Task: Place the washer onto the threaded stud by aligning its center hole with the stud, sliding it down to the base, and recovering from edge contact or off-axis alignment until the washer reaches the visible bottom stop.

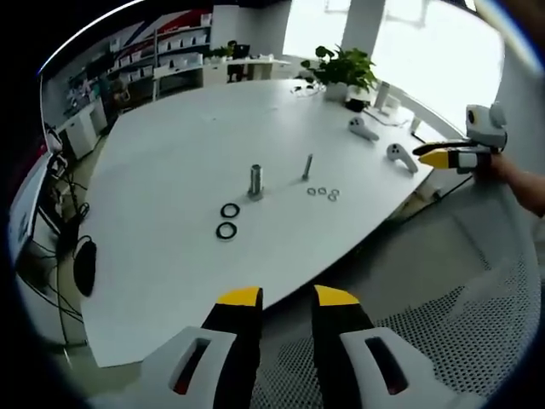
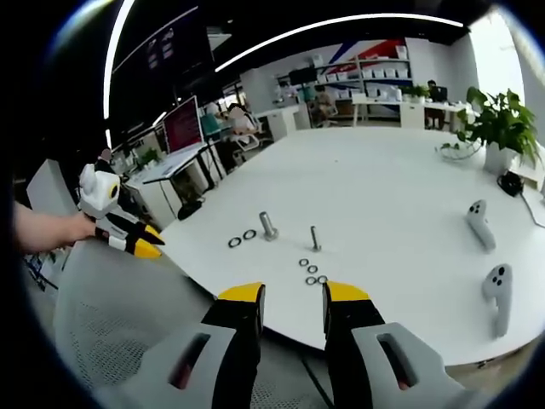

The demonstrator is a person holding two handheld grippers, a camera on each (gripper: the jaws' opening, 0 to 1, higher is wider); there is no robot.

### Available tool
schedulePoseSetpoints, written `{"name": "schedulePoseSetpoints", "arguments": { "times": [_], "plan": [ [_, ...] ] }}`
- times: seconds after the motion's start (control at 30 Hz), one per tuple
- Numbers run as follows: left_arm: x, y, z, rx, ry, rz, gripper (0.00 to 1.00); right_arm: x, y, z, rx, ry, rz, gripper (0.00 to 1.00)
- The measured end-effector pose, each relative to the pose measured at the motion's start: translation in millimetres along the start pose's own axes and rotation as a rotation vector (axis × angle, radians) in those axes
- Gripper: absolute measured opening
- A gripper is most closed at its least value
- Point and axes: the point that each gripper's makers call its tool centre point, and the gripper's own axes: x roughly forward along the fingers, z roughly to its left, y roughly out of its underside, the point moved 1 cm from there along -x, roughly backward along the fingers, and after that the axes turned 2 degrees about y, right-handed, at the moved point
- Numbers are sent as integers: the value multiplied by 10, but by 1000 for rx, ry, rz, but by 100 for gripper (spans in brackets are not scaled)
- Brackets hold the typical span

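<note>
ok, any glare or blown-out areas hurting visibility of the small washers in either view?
Left gripper view: windows blown out top right, but small washers on the table stay distinct. Right gripper view: evenly lit, ceiling strip light bright, washers readable though tiny; fisheye bends the table edge.

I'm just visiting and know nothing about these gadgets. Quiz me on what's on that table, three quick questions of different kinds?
1. True or false: a washer already sits on the thin stud.
2. How many black rings lie by the thick bolt?
3. The small washers lie: A) on the table, B) in the left gripper, C) in the right gripper.

Key: 1 false; 2 two; 3 A.
</note>
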Motion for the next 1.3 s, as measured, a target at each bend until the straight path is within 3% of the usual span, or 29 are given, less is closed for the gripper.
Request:
{"name": "schedulePoseSetpoints", "arguments": {
  "times": [0.13, 0.33, 0.53, 0.63, 0.67, 0.73, 0.8, 0.9, 1.1, 1.3],
  "plan": [
    [-37, -64, 26, -16, -20, -39, 21, 19, 49, 44, -15, -24, 31, 29],
    [-45, -79, 4, -19, -23, -47, 22, 20, 30, 39, -8, -22, 24, 30],
    [-101, -145, 55, -50, -36, -105, 23, 23, 53, 37, -14, -16, 34, 32],
    [-108, -166, 30, -26, -40, -107, 23, 17, 47, 17, -5, -8, 26, 33],
    [-129, -209, 53, 16, -64, -124, 23, 18, 52, 21, -2, -10, 30, 33],
    [-132, -220, 56, 4, -65, -126, 23, 29, 63, 33, -9, -16, 41, 33],
    [-101, -188, 69, -14, -49, -96, 24, 32, 53, 37, -13, -16, 39, 33],
    [-62, -135, 34, 32, -42, -43, 25, 16, 37, 10, -7, -5, 27, 33],
    [-21, -123, 41, 41, -30, 8, 27, 22, 31, 9, -6, -2, 24, 34],
    [82, -124, 127, -1, -18, 66, 28, 29, 29, -5, 3, -1, 27, 33]
  ]
}}
